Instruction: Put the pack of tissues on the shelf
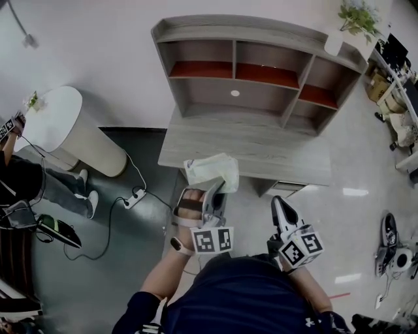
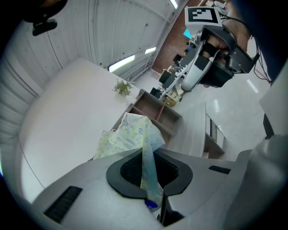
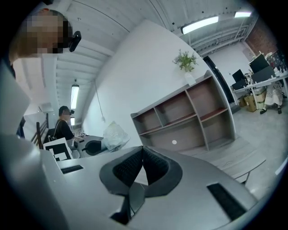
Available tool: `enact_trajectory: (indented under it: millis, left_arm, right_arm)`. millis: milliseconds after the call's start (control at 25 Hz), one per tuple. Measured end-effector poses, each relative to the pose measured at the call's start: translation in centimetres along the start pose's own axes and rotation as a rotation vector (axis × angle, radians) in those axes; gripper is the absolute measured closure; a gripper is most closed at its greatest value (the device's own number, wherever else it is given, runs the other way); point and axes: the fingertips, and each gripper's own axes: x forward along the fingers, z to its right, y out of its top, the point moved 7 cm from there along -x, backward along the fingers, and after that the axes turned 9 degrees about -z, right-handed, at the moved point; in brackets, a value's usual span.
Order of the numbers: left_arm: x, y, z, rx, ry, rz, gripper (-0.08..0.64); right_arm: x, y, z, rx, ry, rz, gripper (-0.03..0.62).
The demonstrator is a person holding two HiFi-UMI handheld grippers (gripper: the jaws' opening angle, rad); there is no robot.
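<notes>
1. Grey wood-grain tabletop (image 1: 261, 150) fills the middle of the scene. A pale green-and-yellow soft plastic pack of tissues (image 1: 210, 171) hangs over its near left edge. I cannot tell whether the pack touches the wood.
2. The left tool (image 1: 217, 190) is pressed together on a thin fold of the wrapper. The bulk of the pack of tissues (image 2: 130, 132) juts out beyond its tips, toward the far side.
3. The grey wooden shelf (image 1: 261, 29) with red-brown compartment floors stands on the far part of the tabletop, well apart from the pack.
   - The pack's long axis runs roughly left to right, about parallel to the shelf front.
   - The open compartments face the near side, so I judge the coming move to be a carry away and up.
   - The left tool is the nearer one and already holds the load.
4. The right tool (image 1: 279, 205) is pressed together with nothing between its jaws. It hovers to the right of the pack, on the near side of the tabletop's edge.
5. Around this lie:
   - a glossy pale floor (image 1: 366, 215);
   - a white rounded pedestal (image 1: 65, 130) at the left;
   - a green potted plant (image 1: 358, 16) on the shelf's top at the far right;
   - a person (image 1: 26, 182) at the left edge.
</notes>
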Motion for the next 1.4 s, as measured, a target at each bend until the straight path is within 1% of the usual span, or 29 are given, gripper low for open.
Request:
enact_trajectory:
  millis: [120, 320, 520, 800, 920, 1000, 1120, 1400]
  left_arm:
    - [1.1, -2.1, -1.1, -0.021, 0.002, -0.009, 0.523]
    - [2.0, -4.4, -1.3, -0.034, -0.015, -0.036, 0.523]
    - [3.4, -5.6, -1.0, -0.085, -0.062, -0.060, 0.523]
    - [6.5, -6.9, -1.8, -0.095, -0.059, -0.107, 0.523]
    - [8.6, -7.1, -3.1, -0.115, -0.038, -0.126, 0.522]
    - [9.9, -6.9, -3.7, -0.118, -0.025, -0.130, 0.523]
    - [12.1, -6.6, -4.6, -0.103, -0.007, -0.133, 0.522]
    - [16.7, -5.8, -6.9, -0.085, 0.038, -0.165, 0.522]
  right_arm:
    - [1.5, 0.0, -0.8, -0.009, 0.003, -0.008, 0.581]
    - [3.2, -0.5, -1.9, -0.009, 0.017, -0.032, 0.581]
    - [4.7, -1.4, -1.3, 0.020, 0.020, -0.073, 0.581]
    - [10.0, -1.1, 0.5, 0.033, 0.097, -0.100, 0.581]
    - [12.6, 0.3, 1.3, 0.015, 0.137, -0.110, 0.581]
    - [14.0, 1.1, 2.4, 0.014, 0.146, -0.119, 0.581]
    - [16.2, 2.5, 3.9, 0.017, 0.157, -0.123, 0.581]
    - [20.6, 4.9, 6.4, 0.021, 0.216, -0.137, 0.581]
